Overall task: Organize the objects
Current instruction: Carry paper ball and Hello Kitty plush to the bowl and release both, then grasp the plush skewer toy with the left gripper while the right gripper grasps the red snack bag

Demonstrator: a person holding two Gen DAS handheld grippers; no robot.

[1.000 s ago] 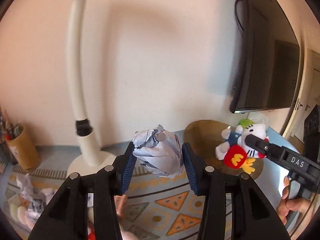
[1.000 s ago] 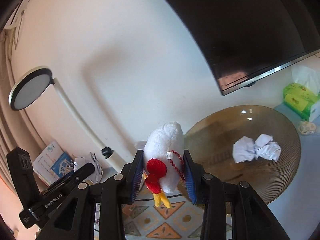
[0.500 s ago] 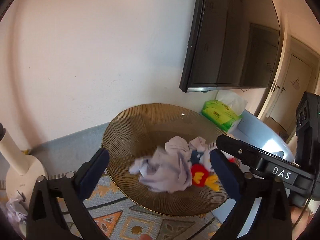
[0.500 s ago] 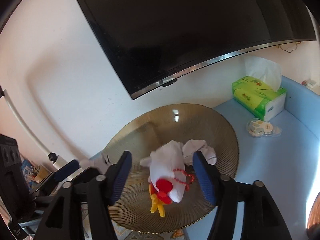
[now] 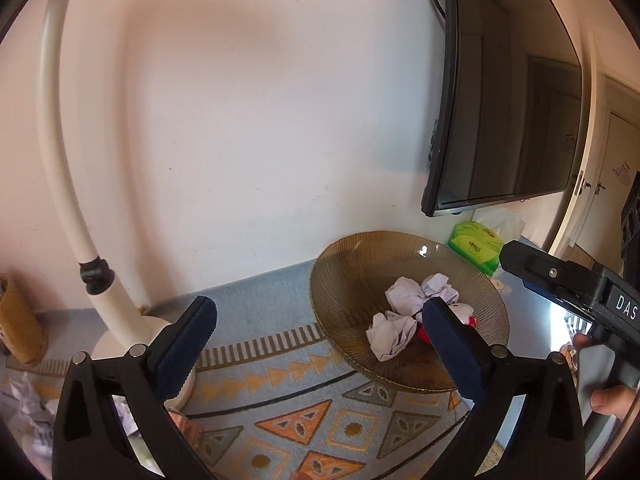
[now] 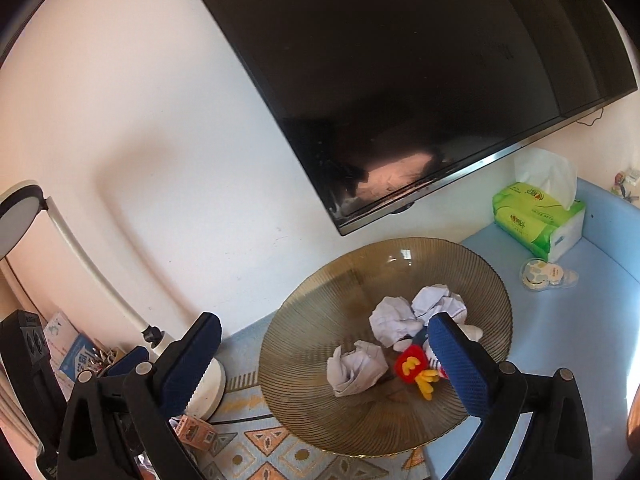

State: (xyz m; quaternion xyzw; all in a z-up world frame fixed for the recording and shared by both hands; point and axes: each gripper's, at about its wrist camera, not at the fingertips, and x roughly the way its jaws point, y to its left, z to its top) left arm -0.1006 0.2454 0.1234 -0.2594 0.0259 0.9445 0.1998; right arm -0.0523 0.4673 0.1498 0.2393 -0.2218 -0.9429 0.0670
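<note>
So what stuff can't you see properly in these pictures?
- Plush toy: right wrist view, the right gripper's finger covers part; left wrist view, almost all hidden.
- Small packets beside the tissue pack: print too small.
- Crumpled papers: left wrist view, cut by the edge.

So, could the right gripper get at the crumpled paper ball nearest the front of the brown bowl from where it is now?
Probably yes: the right gripper is open, the paper ball lies uncovered in the brown bowl, between its fingers in view, though the plush toy sits close beside it.

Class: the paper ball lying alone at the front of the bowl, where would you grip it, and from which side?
Grip the paper ball across its middle from above: the bowl rim likely blocks a low approach, and the plush toy crowds its right, so a finger must slip between them.
</note>
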